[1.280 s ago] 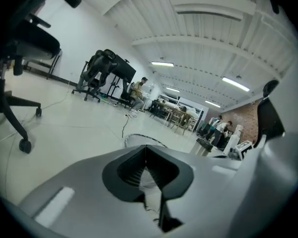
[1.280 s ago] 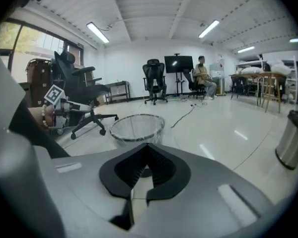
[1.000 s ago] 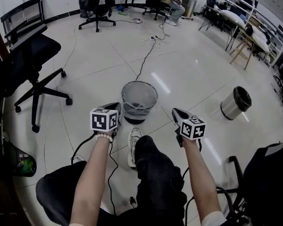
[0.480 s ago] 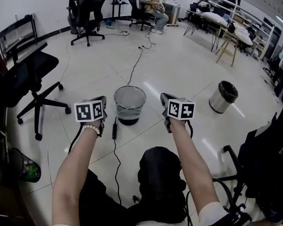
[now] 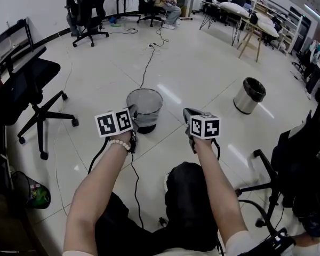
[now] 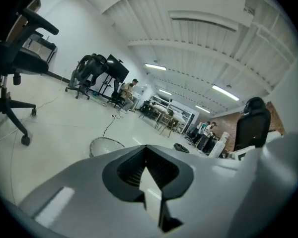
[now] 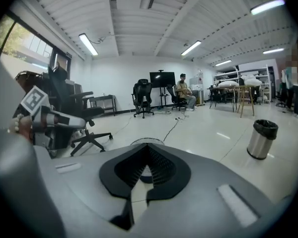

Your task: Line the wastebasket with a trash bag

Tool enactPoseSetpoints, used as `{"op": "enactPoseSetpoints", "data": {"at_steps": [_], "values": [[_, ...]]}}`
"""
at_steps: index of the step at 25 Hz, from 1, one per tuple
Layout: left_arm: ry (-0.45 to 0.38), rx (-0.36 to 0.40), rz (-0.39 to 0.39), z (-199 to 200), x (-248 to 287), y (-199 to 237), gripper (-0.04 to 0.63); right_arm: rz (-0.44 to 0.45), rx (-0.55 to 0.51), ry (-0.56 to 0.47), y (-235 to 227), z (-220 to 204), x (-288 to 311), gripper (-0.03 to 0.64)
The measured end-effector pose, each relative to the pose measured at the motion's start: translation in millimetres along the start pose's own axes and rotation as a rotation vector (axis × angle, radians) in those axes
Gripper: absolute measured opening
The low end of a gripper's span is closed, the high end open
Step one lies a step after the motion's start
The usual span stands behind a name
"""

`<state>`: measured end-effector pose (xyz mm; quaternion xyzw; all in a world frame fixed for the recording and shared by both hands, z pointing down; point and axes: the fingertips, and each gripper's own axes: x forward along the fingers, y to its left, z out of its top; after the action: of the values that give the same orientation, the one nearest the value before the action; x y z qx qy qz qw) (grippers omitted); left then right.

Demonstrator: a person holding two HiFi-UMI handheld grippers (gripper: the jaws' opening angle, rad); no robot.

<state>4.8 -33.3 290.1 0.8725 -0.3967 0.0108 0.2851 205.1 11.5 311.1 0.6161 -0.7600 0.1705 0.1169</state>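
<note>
The grey mesh wastebasket (image 5: pixel 144 105) stands upright on the pale tiled floor, straight ahead of the person's knees. My left gripper (image 5: pixel 132 114) hangs in the air at its near left, shut with nothing between its jaws. My right gripper (image 5: pixel 188 114) floats at the basket's near right, also shut and empty. In the left gripper view the basket's rim (image 6: pixel 106 145) shows just left of the closed left gripper (image 6: pixel 146 148). In the right gripper view the rim (image 7: pixel 147 141) peeks over the closed right gripper (image 7: pixel 148 146). No trash bag is visible in either gripper.
A silver bin with a black liner (image 5: pixel 248 95) stands to the right. A black office chair (image 5: pixel 29 87) is at the left, and a cable (image 5: pixel 145 65) runs across the floor beyond the basket. A small dark bin (image 5: pixel 31 192) sits at lower left. People sit at desks far back.
Both grippers have risen from beside the wastebasket and stayed shut. The view has lifted, so the basket now appears smaller and farther away.
</note>
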Motion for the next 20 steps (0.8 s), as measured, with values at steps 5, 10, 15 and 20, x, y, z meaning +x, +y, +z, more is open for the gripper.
{"op": "enactPoseSetpoints", "data": {"at_steps": [5,10,15,20], "values": [[0.066,0.106,0.038,-40,5,-3,0.011,-0.004,0.043,0.012,-10,-12,-33,0.0],[0.078,0.144,0.053,-60,1,-4,0.011,-0.01,0.022,0.017,-11,-13,-40,0.0],[0.054,0.079,0.076,-57,-6,11,0.011,-0.001,0.015,0.032,-3,-17,-27,0.0],[0.026,0.038,0.078,-48,-9,21,0.011,0.017,-0.002,0.038,6,-14,-9,0.0]]}}
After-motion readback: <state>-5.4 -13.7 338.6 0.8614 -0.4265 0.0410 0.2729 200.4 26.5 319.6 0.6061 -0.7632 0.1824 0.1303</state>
